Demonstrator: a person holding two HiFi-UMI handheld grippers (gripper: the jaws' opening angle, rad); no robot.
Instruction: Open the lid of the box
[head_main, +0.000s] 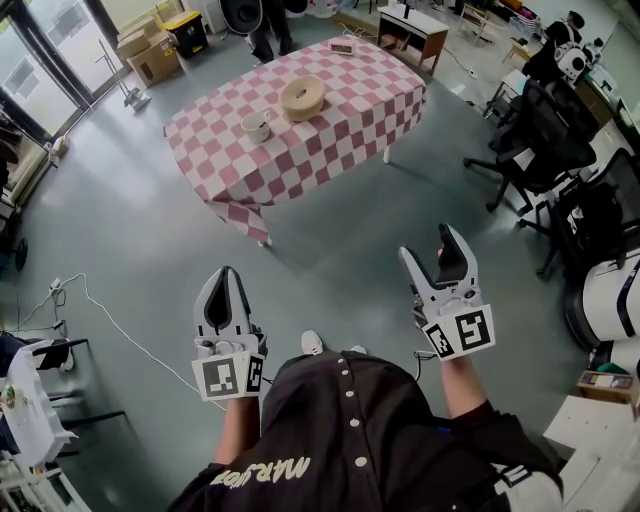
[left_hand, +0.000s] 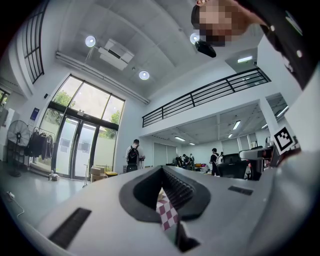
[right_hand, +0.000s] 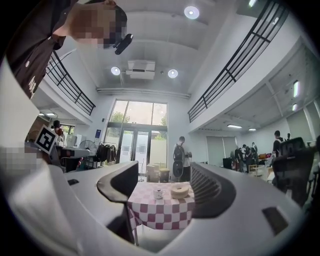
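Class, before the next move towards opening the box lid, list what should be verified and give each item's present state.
1. The box is in view on the table: ok.
2. Where the lid meets the box can be made out: cannot tell, too small.
3. The right tool is open with nothing between its jaws: ok.
4. The left tool is open: not ok, its jaws are together.
5. The tools are near the box: not ok, both are held well back from the table.
6. The mug stands apart from the box: ok.
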